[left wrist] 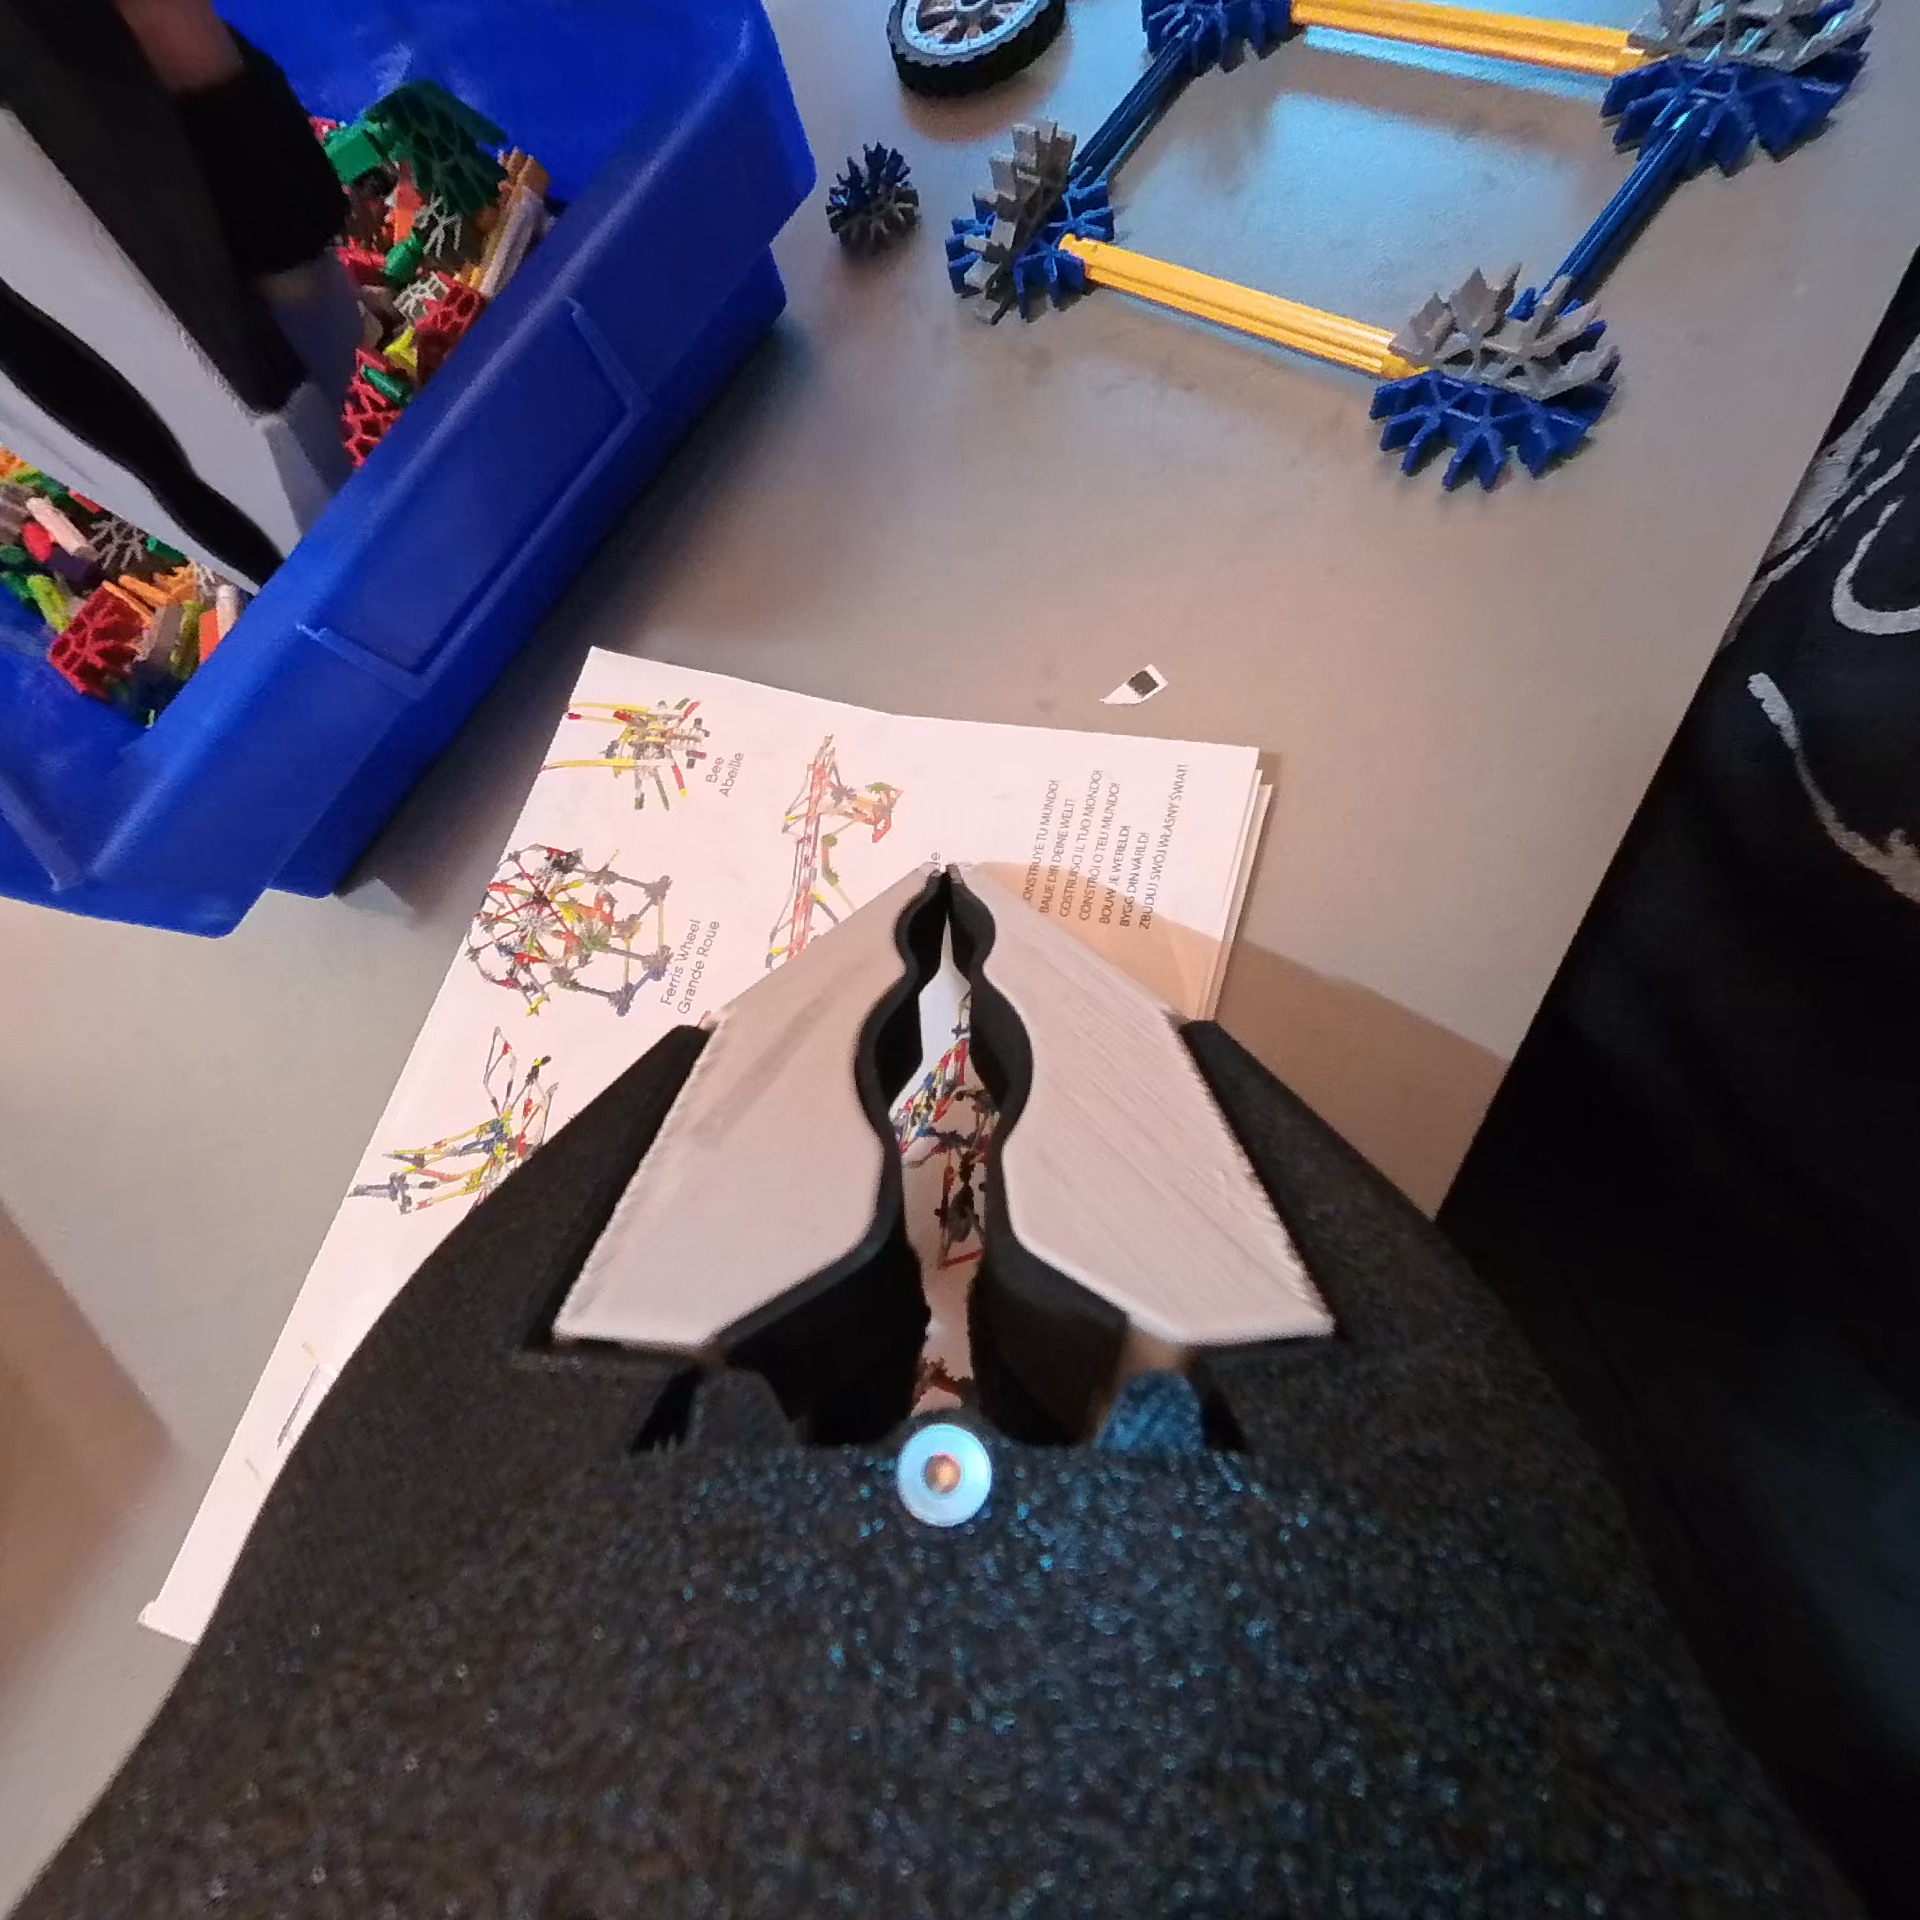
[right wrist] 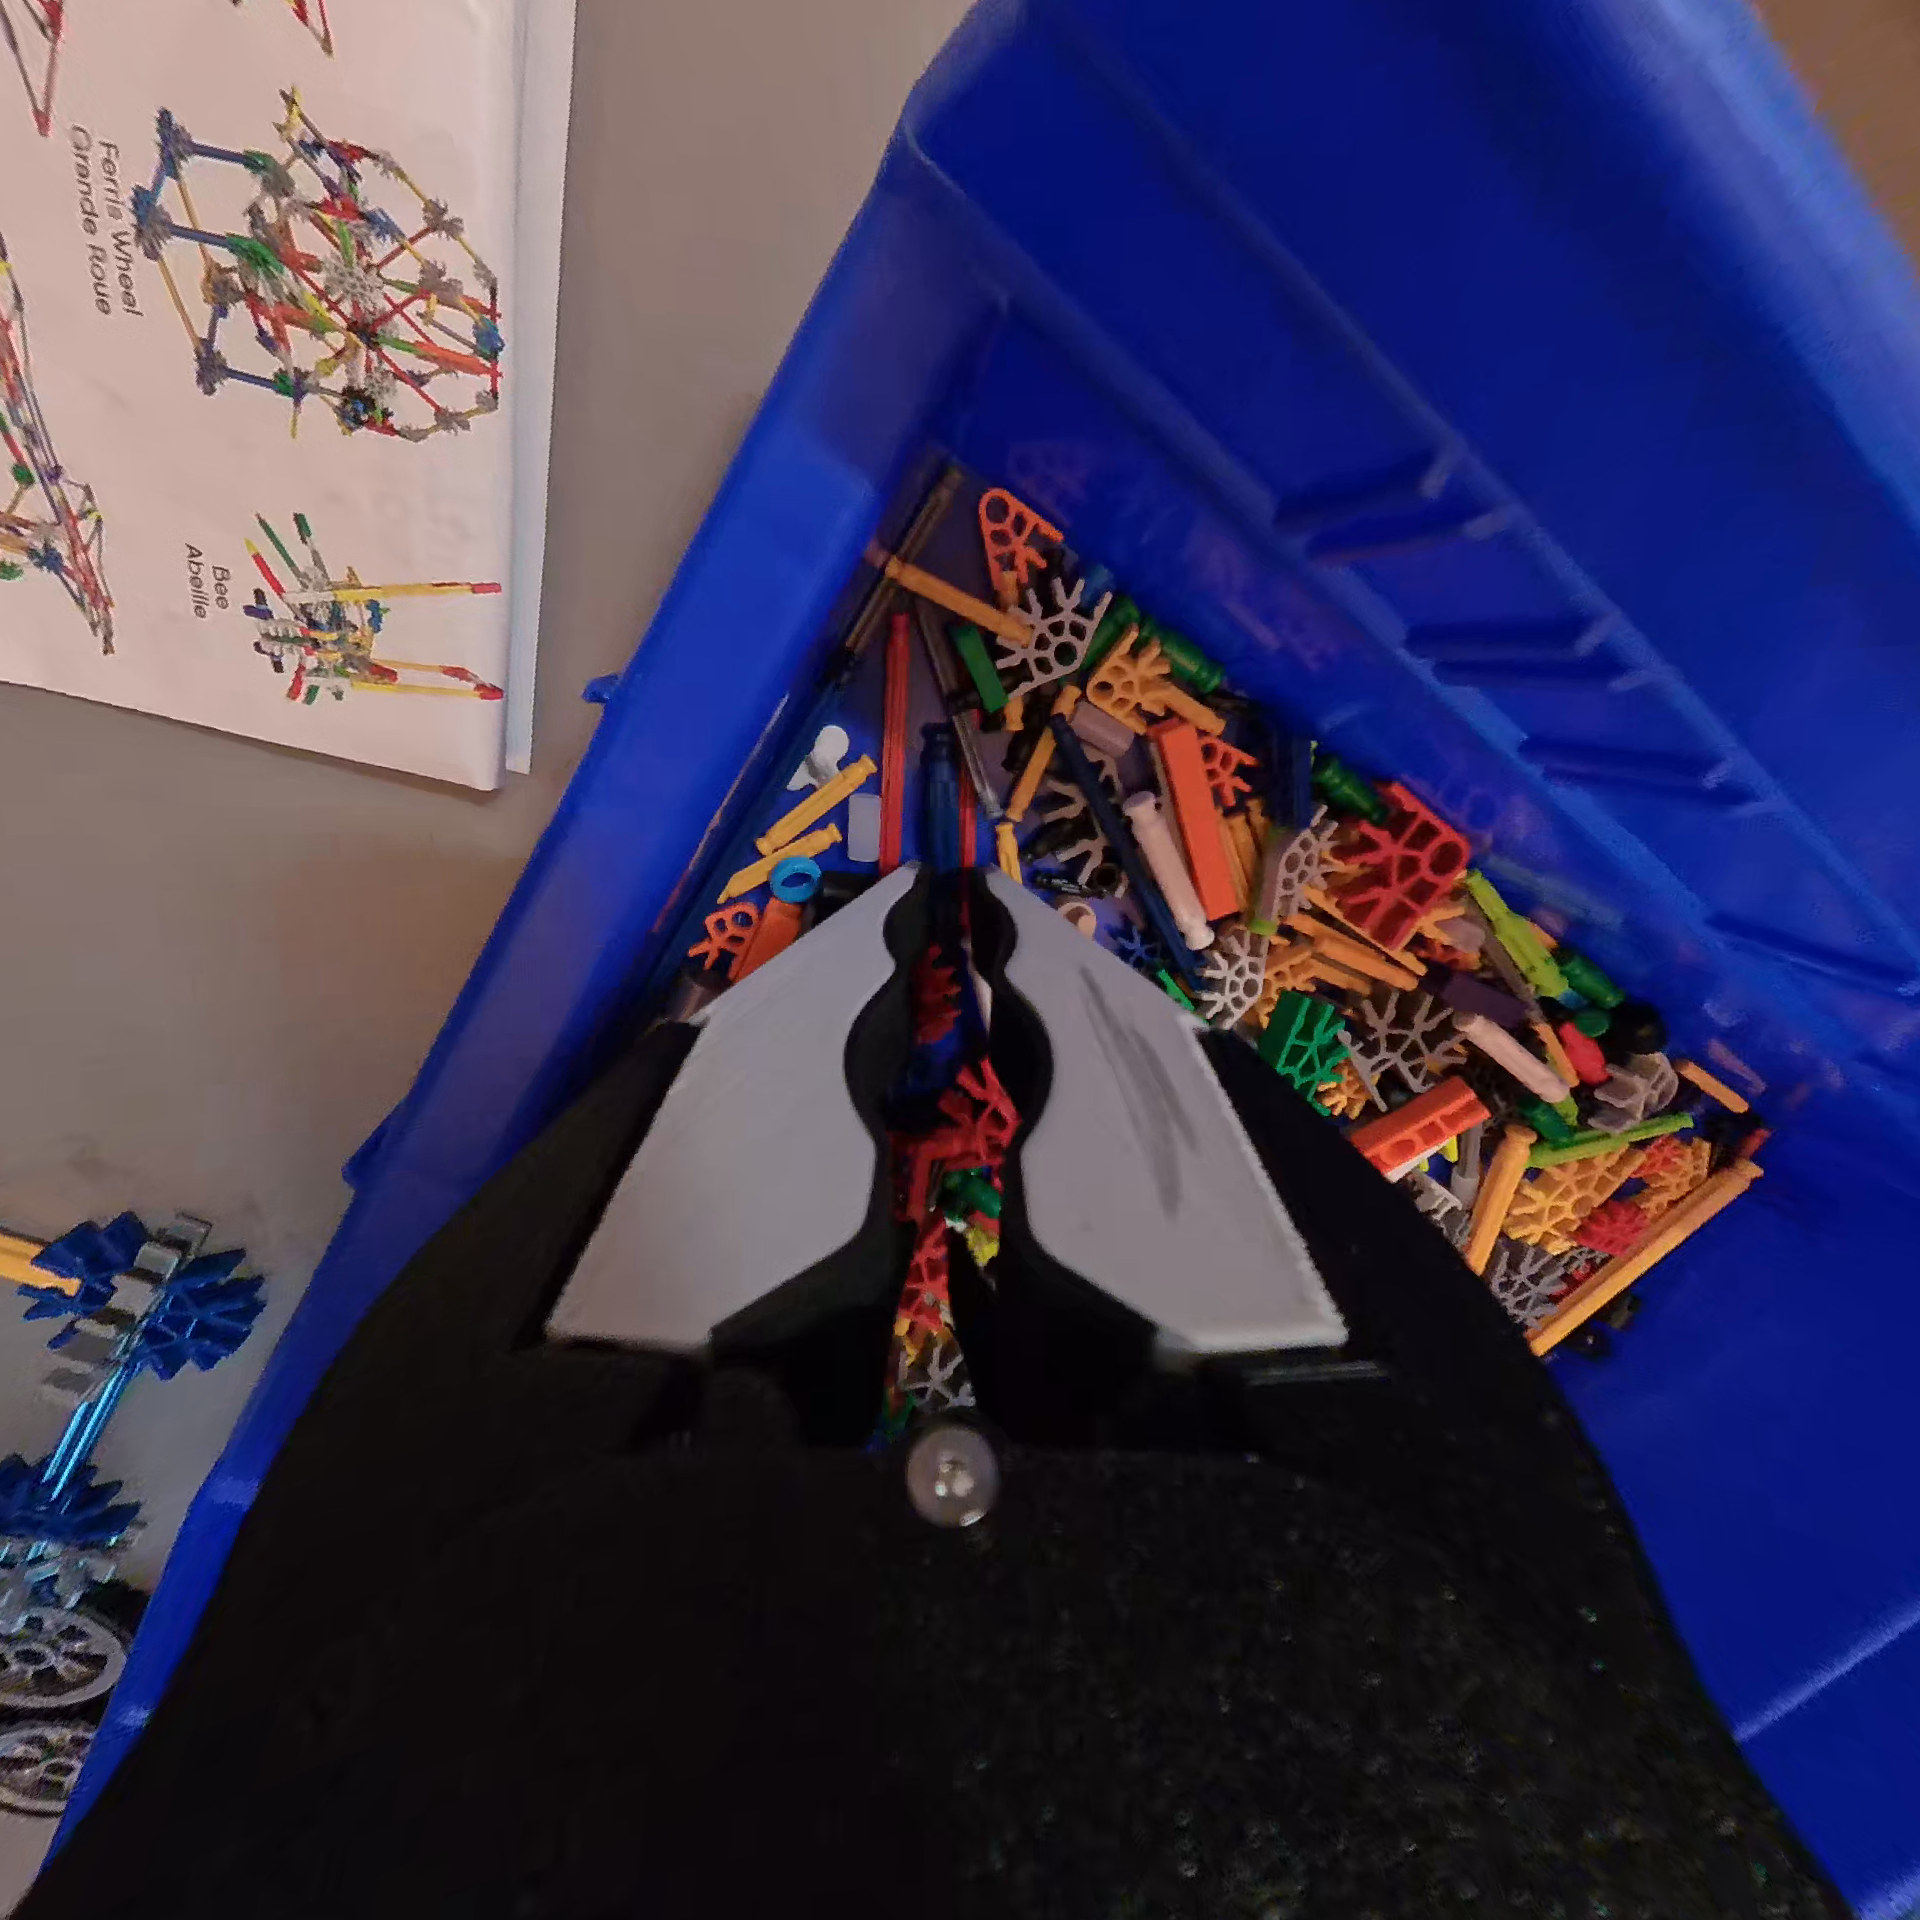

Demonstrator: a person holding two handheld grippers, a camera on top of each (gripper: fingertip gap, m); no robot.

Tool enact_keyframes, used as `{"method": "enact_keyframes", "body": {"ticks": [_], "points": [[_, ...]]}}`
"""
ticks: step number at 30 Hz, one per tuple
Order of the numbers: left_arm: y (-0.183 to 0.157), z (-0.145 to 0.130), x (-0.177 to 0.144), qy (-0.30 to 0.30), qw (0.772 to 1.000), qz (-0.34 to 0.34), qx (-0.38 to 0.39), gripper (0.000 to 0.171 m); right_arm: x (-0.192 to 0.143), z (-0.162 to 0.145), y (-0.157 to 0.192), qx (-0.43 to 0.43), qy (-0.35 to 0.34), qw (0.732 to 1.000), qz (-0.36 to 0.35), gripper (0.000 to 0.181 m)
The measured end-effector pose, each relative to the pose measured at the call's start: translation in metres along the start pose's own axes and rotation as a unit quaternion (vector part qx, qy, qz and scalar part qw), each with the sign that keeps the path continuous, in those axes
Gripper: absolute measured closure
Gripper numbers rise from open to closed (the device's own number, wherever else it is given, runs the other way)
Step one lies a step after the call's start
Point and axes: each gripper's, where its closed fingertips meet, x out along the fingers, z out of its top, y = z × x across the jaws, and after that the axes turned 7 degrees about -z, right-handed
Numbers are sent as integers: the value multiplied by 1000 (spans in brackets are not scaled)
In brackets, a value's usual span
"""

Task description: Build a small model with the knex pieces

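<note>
My left gripper (left wrist: pixel 945 878) is shut and empty, hovering over a white instruction booklet (left wrist: pixel 665 831) on the grey table. My right gripper (right wrist: pixel 953 878) reaches down into a blue bin (right wrist: pixel 1351 312) full of mixed colourful building rods and connectors. Its jaws are nearly closed on a dark blue rod (right wrist: pixel 940 790), with a thin red rod right beside it. The right gripper also shows in the left wrist view (left wrist: pixel 301 436), inside the bin (left wrist: pixel 468 520). A square frame of blue and yellow rods with blue and grey connectors (left wrist: pixel 1299 208) lies at the far right.
A black wheel (left wrist: pixel 977 42) and a loose blue-grey connector (left wrist: pixel 873 197) lie near the frame. A small paper scrap (left wrist: pixel 1135 686) lies beyond the booklet. A person's dark clothing (left wrist: pixel 1766 935) borders the table's right edge. The right wrist view shows the booklet (right wrist: pixel 260 364) and frame (right wrist: pixel 125 1320). Across from one pair of fingers to the other is roughly 20 centimetres. Left tips and right tips are each some 15 centimetres from the loose blue-grey connector (left wrist: pixel 873 197).
</note>
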Motion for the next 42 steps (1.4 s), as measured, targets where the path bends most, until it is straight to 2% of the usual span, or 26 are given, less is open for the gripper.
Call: {"method": "enact_keyframes", "body": {"ticks": [9, 17, 24, 30, 34, 38, 42], "points": [[0, 0, 0, 0, 1000, -2, -1, 171, -5, -3, -4, 21, -20, 1000, -3, 177], [0, 0, 0, 0, 1000, -3, -1, 171, -30, 8, -9, 65, -90, 994, 2, 179], [1, 0, -1, -1, 1000, -1, -3, 171, -76, 23, -10, 120, -180, 976, 1, 178], [7, 7, -7, -30, 999, 2, -23, 146, -124, 26, -1, 195, -268, 944, 3, 178], [22, 26, -19, -69, 996, 35, -33, 140, -150, 26, 12, 238, -322, 916, 8, 177], [33, 70, -34, -153, 986, 56, -43, 140, -176, 32, 35, 250, -374, 893, 4, 177], [38, 114, -45, -238, 968, 27, -67, 138, -196, 38, 63, 250, -423, 871, -4, 177]]}}
